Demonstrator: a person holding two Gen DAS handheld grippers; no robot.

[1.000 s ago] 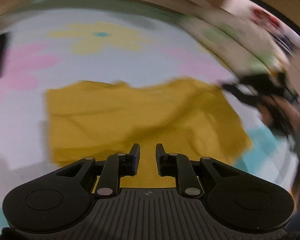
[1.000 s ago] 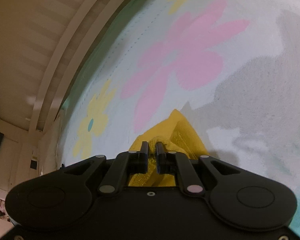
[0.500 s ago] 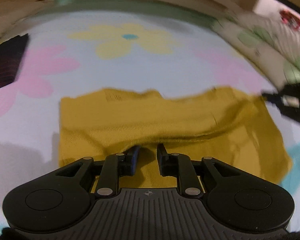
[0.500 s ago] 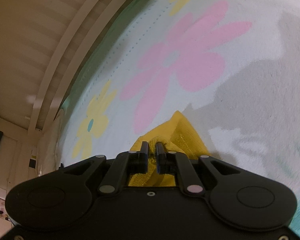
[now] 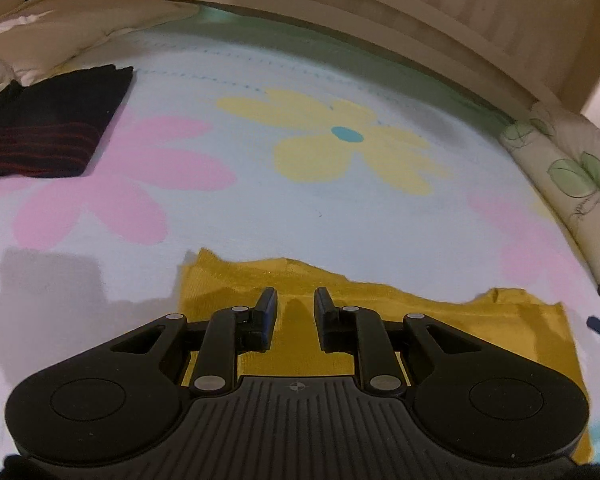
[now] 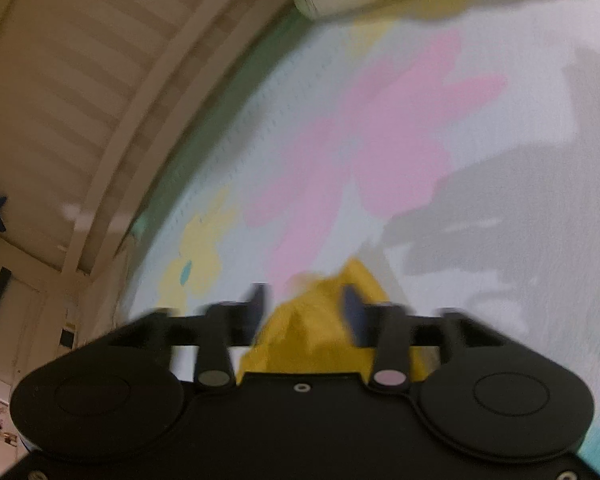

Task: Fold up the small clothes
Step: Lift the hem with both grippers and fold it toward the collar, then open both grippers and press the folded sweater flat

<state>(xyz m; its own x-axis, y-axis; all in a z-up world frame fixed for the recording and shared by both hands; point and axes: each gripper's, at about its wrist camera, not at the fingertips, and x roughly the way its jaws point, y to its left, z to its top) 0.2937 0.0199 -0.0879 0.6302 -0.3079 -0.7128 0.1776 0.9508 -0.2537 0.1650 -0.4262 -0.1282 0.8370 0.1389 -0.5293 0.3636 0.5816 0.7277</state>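
A mustard-yellow garment (image 5: 460,320) lies flat on the flowered sheet (image 5: 320,216) as a wide folded band. My left gripper (image 5: 295,294) hovers over its far left part, fingers a little apart, with only flat cloth showing through the gap. At the right edge of the left wrist view, the right gripper's fingertips (image 5: 598,325) sit by the garment's right corner. In the blurred right wrist view, my right gripper (image 6: 304,296) has its jaws opening. A raised corner of the yellow garment (image 6: 308,340) stands between them, and the pads are off it.
A folded dark garment with red stripes (image 5: 48,132) lies at the far left of the bed. A leaf-print pillow (image 5: 572,176) lines the right side and white bedding (image 5: 60,28) the far left corner. A slatted wooden bed rail (image 5: 380,12) runs along the back.
The right jaws have gone from shut on the yellow corner to wide apart, letting it go. The left gripper has swung left and lower over the garment, which now lies flatter.
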